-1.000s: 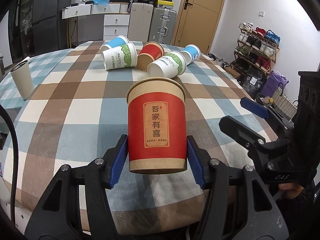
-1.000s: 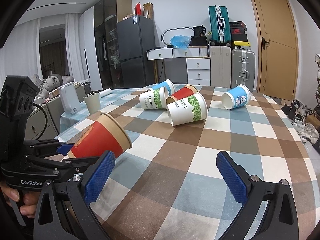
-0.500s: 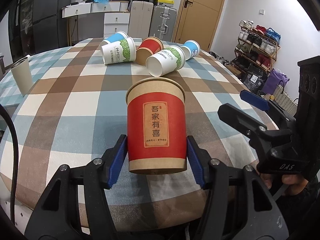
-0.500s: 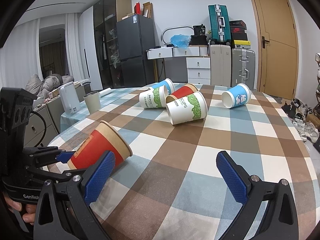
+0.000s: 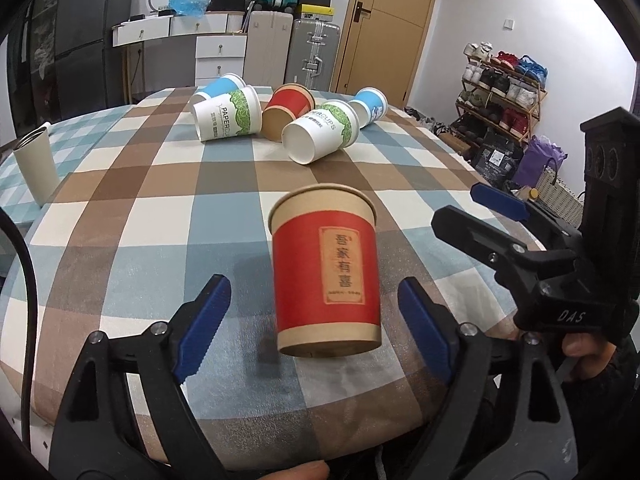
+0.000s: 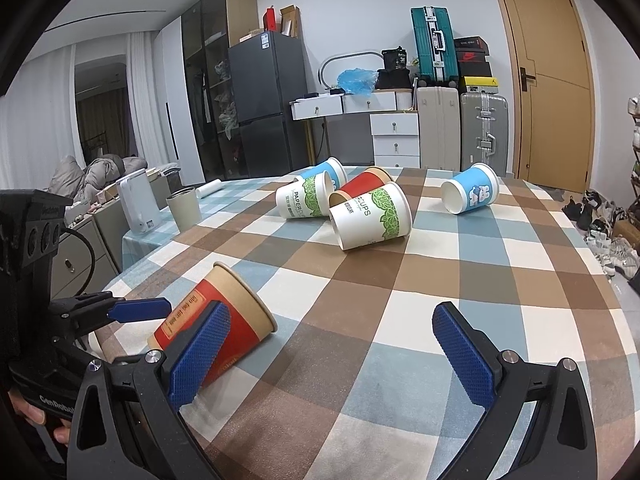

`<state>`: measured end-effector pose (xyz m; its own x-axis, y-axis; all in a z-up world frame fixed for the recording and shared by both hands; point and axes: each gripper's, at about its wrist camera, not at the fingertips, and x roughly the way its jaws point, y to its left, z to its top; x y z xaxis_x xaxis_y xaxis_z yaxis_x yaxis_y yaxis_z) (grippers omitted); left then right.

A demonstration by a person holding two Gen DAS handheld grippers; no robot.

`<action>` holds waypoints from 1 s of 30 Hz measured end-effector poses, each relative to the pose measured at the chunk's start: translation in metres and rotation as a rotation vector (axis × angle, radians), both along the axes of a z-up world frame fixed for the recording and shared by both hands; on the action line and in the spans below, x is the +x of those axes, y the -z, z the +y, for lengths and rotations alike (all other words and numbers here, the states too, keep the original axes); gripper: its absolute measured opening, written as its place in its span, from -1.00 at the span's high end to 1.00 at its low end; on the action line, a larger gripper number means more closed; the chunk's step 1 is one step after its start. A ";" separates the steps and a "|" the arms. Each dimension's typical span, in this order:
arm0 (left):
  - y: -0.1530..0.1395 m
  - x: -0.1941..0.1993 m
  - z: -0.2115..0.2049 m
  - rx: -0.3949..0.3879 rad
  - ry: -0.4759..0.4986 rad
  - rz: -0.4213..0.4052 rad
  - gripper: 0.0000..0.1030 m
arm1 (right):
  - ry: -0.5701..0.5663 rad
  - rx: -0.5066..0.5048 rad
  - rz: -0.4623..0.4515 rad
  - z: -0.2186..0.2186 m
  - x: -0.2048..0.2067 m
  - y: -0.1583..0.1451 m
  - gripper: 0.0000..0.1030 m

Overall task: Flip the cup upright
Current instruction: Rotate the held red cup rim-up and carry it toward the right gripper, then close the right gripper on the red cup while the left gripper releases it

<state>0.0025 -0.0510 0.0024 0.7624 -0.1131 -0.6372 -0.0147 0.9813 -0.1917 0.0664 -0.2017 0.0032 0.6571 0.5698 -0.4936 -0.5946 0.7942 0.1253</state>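
Note:
A red and kraft paper cup [image 5: 326, 276] stands mouth up on the checked tablecloth near the table's front edge, between the open fingers of my left gripper [image 5: 316, 328], which do not touch it. It also shows in the right wrist view [image 6: 224, 320], partly behind that view's left finger. My right gripper [image 6: 332, 352] is open and empty over the cloth, to the right of the cup.
Several paper cups lie on their sides at the far middle of the table: white-green ones [image 5: 228, 118] [image 5: 320, 132], a red one [image 5: 288, 112], blue ones [image 5: 370, 106]. A beige tumbler [image 5: 36, 168] stands at the left edge. Shoe rack and bags sit right of the table.
My left gripper has opened and let go of the red cup, which now stands on the cloth. The right gripper has stayed open.

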 end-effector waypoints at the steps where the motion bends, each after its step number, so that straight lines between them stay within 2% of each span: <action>1: -0.001 -0.001 0.001 -0.001 0.002 -0.004 -0.66 | 0.003 -0.002 0.002 0.000 0.000 0.000 -1.00; 5: -0.007 -0.004 0.011 -0.007 0.012 -0.033 -0.70 | 0.011 -0.010 0.012 0.001 -0.001 -0.001 -1.00; 7: -0.010 -0.006 0.014 -0.009 0.009 -0.049 -0.83 | 0.017 -0.020 0.023 0.004 -0.002 -0.001 -1.00; 8: -0.012 -0.007 0.017 -0.009 0.006 -0.060 -0.99 | 0.017 -0.023 0.030 0.005 -0.002 -0.001 -1.00; 16: -0.021 -0.012 0.035 0.010 -0.018 -0.109 -0.99 | 0.019 -0.032 0.075 0.009 -0.001 0.000 -1.00; 30: -0.013 -0.012 0.056 0.035 -0.036 -0.167 -0.99 | 0.025 -0.030 0.134 0.013 -0.001 0.000 -1.00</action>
